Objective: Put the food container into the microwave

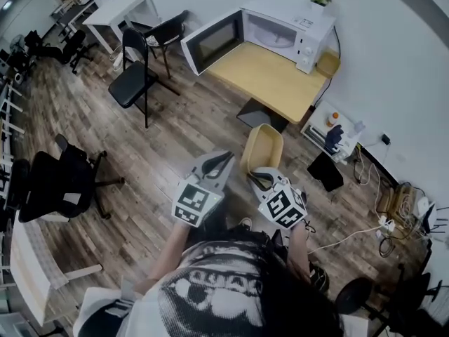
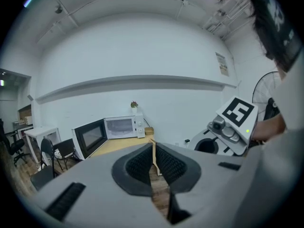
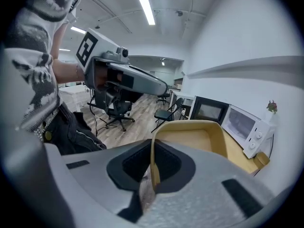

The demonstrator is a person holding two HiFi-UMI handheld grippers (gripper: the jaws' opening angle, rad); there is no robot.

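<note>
Short of tabletop point(image 1: 270, 76), gripping food container point(image 1: 265, 146) rim with left claw point(image 2: 153, 148) and right claw point(image 3: 152, 161); keep level into microwave point(image 1: 280, 30).

A wooden table point(image 1: 270, 76) stands against the white wall, with a small brown box point(image 1: 327, 64) at its far corner. On the plank floor point(image 1: 161, 146) are a black folding chair point(image 1: 133, 76) and an office chair point(image 1: 59, 184) — a white table point(image 1: 123, 9) stands farther off. Cables point(image 1: 351, 234) trail by the wall.
</note>
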